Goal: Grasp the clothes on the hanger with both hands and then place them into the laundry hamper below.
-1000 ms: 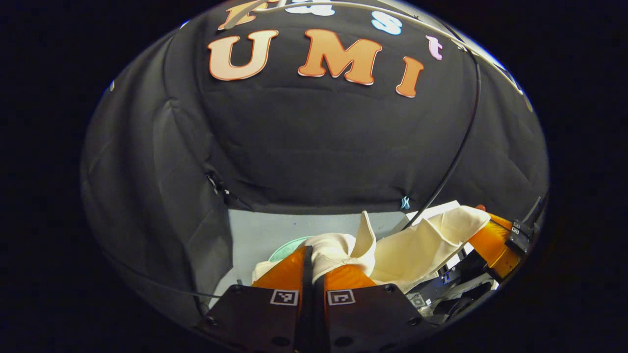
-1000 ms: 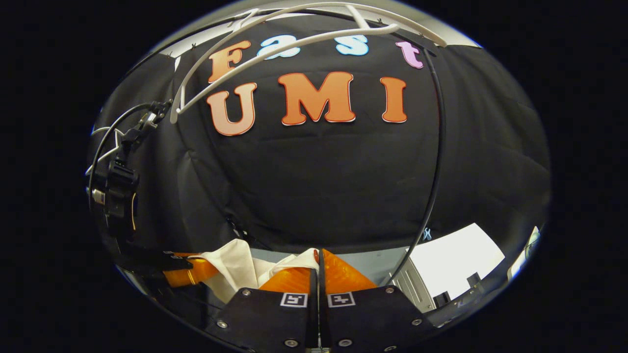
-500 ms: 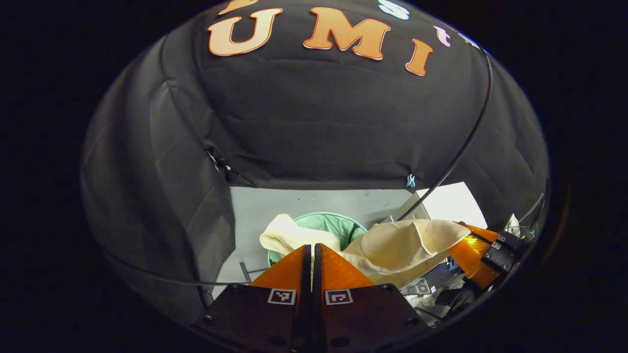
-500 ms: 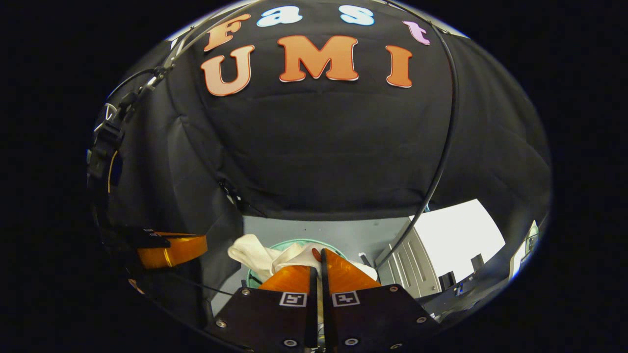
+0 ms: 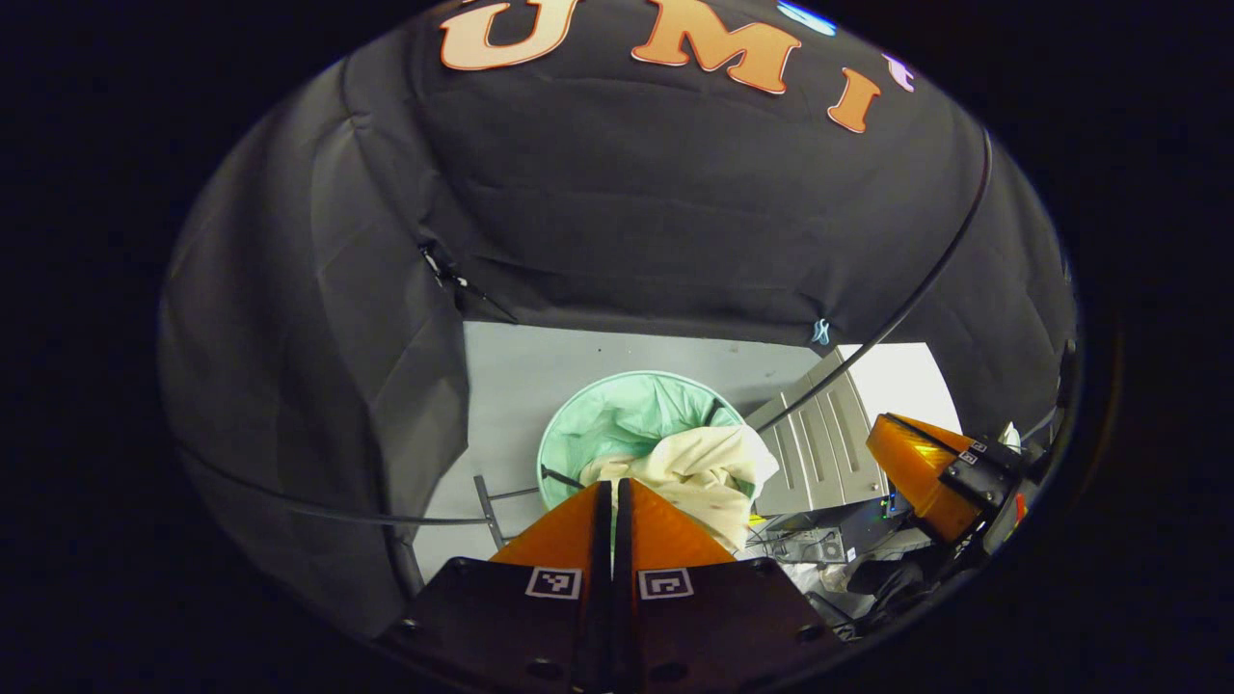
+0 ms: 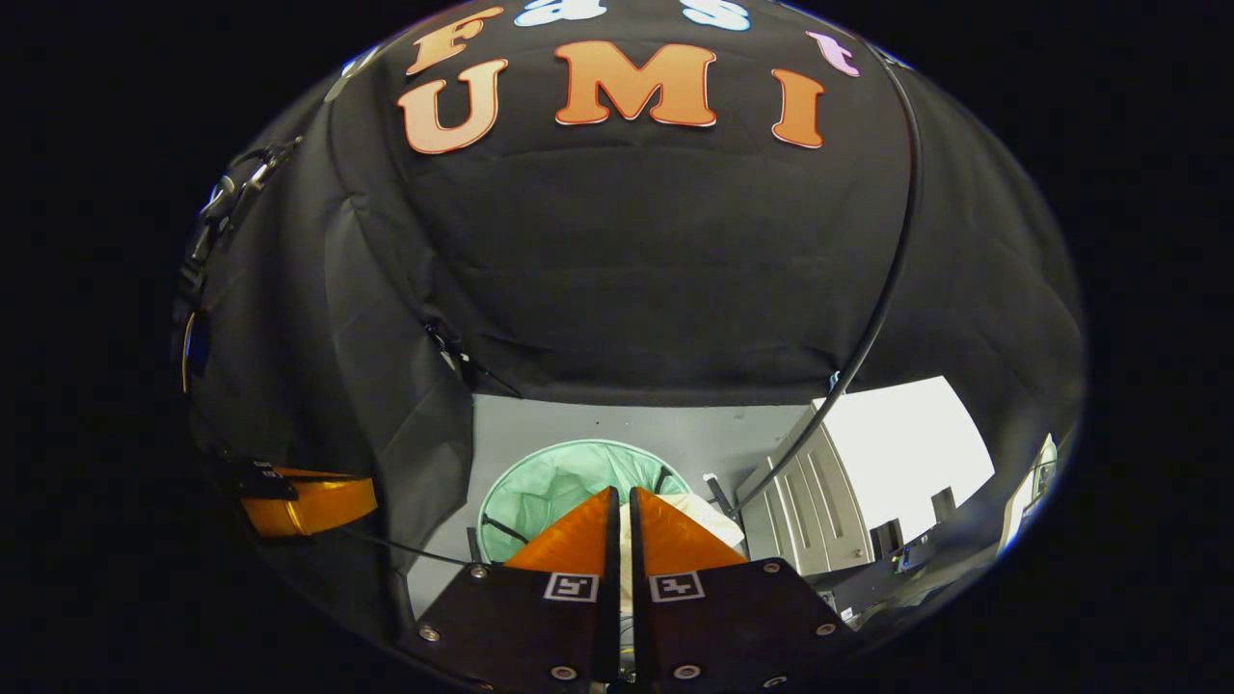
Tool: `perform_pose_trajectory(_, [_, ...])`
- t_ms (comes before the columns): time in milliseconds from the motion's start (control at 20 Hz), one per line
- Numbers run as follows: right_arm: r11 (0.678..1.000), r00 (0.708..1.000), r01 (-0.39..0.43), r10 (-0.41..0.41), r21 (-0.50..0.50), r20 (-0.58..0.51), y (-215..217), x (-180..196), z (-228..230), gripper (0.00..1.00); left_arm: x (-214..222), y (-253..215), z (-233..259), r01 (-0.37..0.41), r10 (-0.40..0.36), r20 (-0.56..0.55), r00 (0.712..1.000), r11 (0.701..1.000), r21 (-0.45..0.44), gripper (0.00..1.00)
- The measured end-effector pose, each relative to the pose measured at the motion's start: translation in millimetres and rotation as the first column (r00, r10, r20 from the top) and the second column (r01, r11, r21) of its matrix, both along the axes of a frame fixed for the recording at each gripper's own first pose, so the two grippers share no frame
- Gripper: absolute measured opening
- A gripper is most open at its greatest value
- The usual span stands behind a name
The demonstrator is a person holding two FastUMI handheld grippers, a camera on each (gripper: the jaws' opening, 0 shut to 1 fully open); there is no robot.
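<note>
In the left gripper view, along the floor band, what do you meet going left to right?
Black booth cloth → green laundry hamper → cream clothes draped at the hamper's right side → grey cabinet → the right tongs.

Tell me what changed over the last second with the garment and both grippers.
The cream garment, stretched between both grippers a second ago, now lies bunched in the green laundry hamper. Both views tilted down toward the hamper, and the garment no longer spans to the right gripper. The left gripper stayed closed; whether either still pinches cloth is unclear. The booth wall and grey cabinet are unchanged.
</note>
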State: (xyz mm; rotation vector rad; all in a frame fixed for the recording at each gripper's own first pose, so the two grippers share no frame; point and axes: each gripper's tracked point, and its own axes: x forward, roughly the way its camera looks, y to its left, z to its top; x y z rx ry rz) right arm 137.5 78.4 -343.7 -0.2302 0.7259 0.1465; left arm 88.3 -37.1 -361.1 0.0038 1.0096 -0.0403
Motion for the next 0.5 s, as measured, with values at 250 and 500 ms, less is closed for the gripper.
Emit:
perform_pose_trajectory(250, [1.0,0.999,0.008,-0.008,0.0,-0.037,3,-18,-9,0.06,-15,8,-8,-0.024,0.023,-0.027,0.999,0.999,-0.04,0.17])
perform_pose_trajectory(500, [1.0,0.997,0.027,-0.026,0.006,-0.079,8,-29,-16,0.08,-31,21,-15,-0.053,0.05,-0.06,0.997,0.998,-0.046,0.29])
